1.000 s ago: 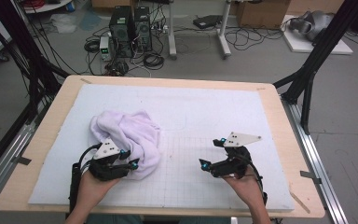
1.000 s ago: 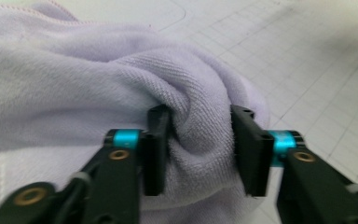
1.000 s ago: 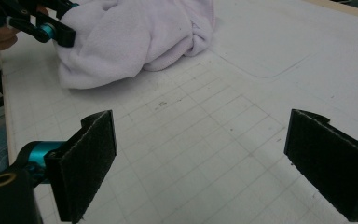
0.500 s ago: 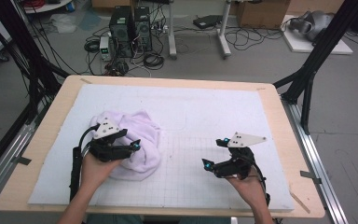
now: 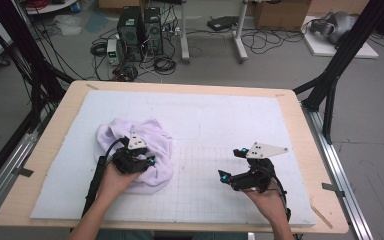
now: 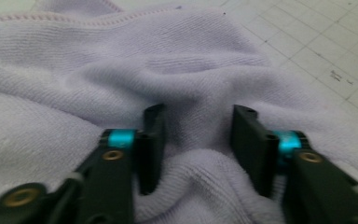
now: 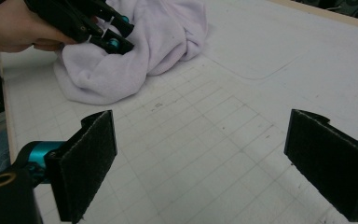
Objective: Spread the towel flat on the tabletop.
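A pale lilac towel [image 5: 152, 137] lies crumpled on the left part of the white mat. My left gripper [image 5: 147, 161] is pushed into its near right side. In the left gripper view a thick fold of the towel [image 6: 121, 70] bulges between the two black jaws and touches both pads; the jaws [image 6: 196, 123] have just been closing on it. My right gripper [image 5: 228, 164] hovers over the gridded mat at the right, jaws wide open [image 7: 203, 140] with nothing between them. The right gripper view also shows the towel [image 7: 168, 28] and the left gripper [image 7: 116, 35] farther off.
The white mat [image 5: 230, 115] covers most of the wooden table [image 5: 302, 117]; its near half carries a printed grid. Black frame posts stand at the table's left and right sides. Cables and computer cases sit on the floor beyond the far edge.
My left gripper has moved away from the near edge and farther onto the towel, which is now bunched tighter. The right gripper has stayed put.
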A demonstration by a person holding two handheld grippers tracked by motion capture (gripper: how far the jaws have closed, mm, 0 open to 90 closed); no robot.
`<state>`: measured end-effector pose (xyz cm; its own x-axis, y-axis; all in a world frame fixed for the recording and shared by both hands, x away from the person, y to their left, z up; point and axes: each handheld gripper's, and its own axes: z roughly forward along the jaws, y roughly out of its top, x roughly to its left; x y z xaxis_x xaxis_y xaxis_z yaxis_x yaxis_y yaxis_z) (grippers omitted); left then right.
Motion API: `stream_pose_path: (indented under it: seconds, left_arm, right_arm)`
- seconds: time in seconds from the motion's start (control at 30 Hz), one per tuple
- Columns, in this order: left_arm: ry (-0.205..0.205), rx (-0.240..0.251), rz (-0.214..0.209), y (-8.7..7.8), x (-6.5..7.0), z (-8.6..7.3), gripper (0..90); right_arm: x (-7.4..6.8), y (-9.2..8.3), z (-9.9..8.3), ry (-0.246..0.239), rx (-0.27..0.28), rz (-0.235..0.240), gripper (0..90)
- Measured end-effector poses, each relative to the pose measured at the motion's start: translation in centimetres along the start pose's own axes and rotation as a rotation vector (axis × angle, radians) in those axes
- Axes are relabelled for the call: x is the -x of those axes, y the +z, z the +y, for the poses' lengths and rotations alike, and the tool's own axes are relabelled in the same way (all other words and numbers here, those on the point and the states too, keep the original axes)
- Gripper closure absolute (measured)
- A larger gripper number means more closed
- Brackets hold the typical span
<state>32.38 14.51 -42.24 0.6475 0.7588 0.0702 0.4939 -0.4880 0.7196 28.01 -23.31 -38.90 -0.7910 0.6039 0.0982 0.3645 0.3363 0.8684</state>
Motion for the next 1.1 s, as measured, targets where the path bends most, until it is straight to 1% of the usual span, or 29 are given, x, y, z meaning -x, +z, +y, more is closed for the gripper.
stream_pose_path:
  seconds: [0.07,0.13,0.2,0.23,0.27,0.3,0.33,0.37,0.43,0.53,0.6,0.63,0.67,0.7,0.73,0.8,0.83,0.87,0.9,0.93,0.97,1.0,1.03,1.07,1.1]
  left_arm:
    - [-0.01,-0.005,-0.011,0.2,-0.1,0.1,74.1]
    - [-0.017,0.007,-0.026,-0.1,0.0,0.3,78.6]
    - [-0.019,0.024,-0.057,-0.5,0.2,0.5,80.3]
    - [-0.021,0.04,-0.079,-0.8,0.5,0.7,80.6]
    - [-0.02,0.067,-0.109,-1.1,0.8,0.8,80.7]
    - [-0.015,0.099,-0.142,-1.5,1.2,0.9,80.7]
    - [-0.013,0.117,-0.173,-1.8,1.6,1.1,80.7]
    - [-0.008,0.131,-0.21,-2.0,2.3,1.3,80.7]
    - [0.006,0.147,-0.253,-2.2,3.4,1.5,80.7]
    - [0.045,0.159,-0.292,-2.6,5.2,1.6,80.7]
    - [0.064,0.166,-0.337,-2.8,6.5,1.7,80.7]
    - [0.068,0.17,-0.351,-2.9,7.0,1.7,80.7]
    - [0.076,0.177,-0.376,-2.9,7.5,1.6,80.7]
    - [0.092,0.175,-0.404,-3.0,8.1,1.6,80.6]
    - [0.104,0.173,-0.423,-2.9,8.6,1.6,80.6]
    - [0.132,0.165,-0.433,-2.9,9.3,1.4,80.3]
    - [0.14,0.16,-0.43,-2.8,9.4,1.4,77.2]
    - [0.141,0.161,-0.429,-2.9,9.3,1.3,77.2]
    - [0.135,0.16,-0.434,-3.0,9.1,1.3,72.8]
    - [0.126,0.161,-0.449,-3.2,8.9,1.3,67.4]
    - [0.123,0.163,-0.45,-3.4,8.7,1.3,61.9]
    - [0.127,0.172,-0.44,-3.8,8.5,1.2,58.6]
    - [0.13,0.178,-0.432,-4.2,8.2,1.2,55.6]
    - [0.123,0.186,-0.428,-4.5,8.0,1.1,51.9]
    - [0.116,0.193,-0.426,-4.9,7.6,1.1,51.9]
  right_arm:
    - [0.0,0.1,0.0,0.003,0.0,0.002,8.3]
    - [0.0,0.1,0.0,0.0,0.002,0.004,8.3]
    - [0.1,0.1,0.1,-0.002,0.007,0.002,8.2]
    - [0.1,0.0,0.1,-0.004,0.007,0.0,8.2]
    - [0.1,-0.1,0.2,0.001,0.006,0.001,8.3]
    - [0.1,-0.2,0.2,0.004,0.007,-0.001,8.2]
    - [0.1,-0.3,0.3,0.001,0.014,-0.004,8.2]
    - [0.1,-0.4,0.3,0.002,0.016,-0.006,8.2]
    - [0.1,-0.5,0.4,0.0,0.018,-0.008,8.2]
    - [0.1,-0.5,0.4,-0.003,0.016,-0.01,8.2]
    - [0.0,-0.5,0.3,0.002,0.012,-0.008,8.2]
    - [0.0,-0.3,0.3,-0.003,0.01,-0.006,8.2]
    - [0.0,-0.2,0.3,-0.001,0.008,-0.002,8.3]
    - [-0.1,0.3,0.3,-0.003,0.003,0.007,8.3]
    - [-0.1,0.3,0.3,-0.003,0.003,0.007,8.3]
    - [-0.3,0.8,0.3,-0.006,-0.009,0.02,8.3]
    - [-0.5,1.4,0.4,-0.015,-0.014,0.033,10.6]
    - [-0.5,1.4,0.4,-0.015,-0.014,0.033,10.6]
    - [-0.6,1.7,0.4,-0.018,-0.022,0.051,14.9]
    - [-0.8,2.0,0.5,-0.036,-0.027,0.066,16.2]
    - [-1.0,2.5,0.6,-0.052,-0.039,0.072,17.5]
    - [-1.1,2.8,0.6,-0.059,-0.048,0.08,20.4]
    - [-1.2,3.2,0.6,-0.077,-0.06,0.098,23.9]
    - [-1.3,4.0,0.7,-0.081,-0.074,0.11,27.9]
    - [-1.3,4.0,0.7,-0.081,-0.074,0.11,27.9]
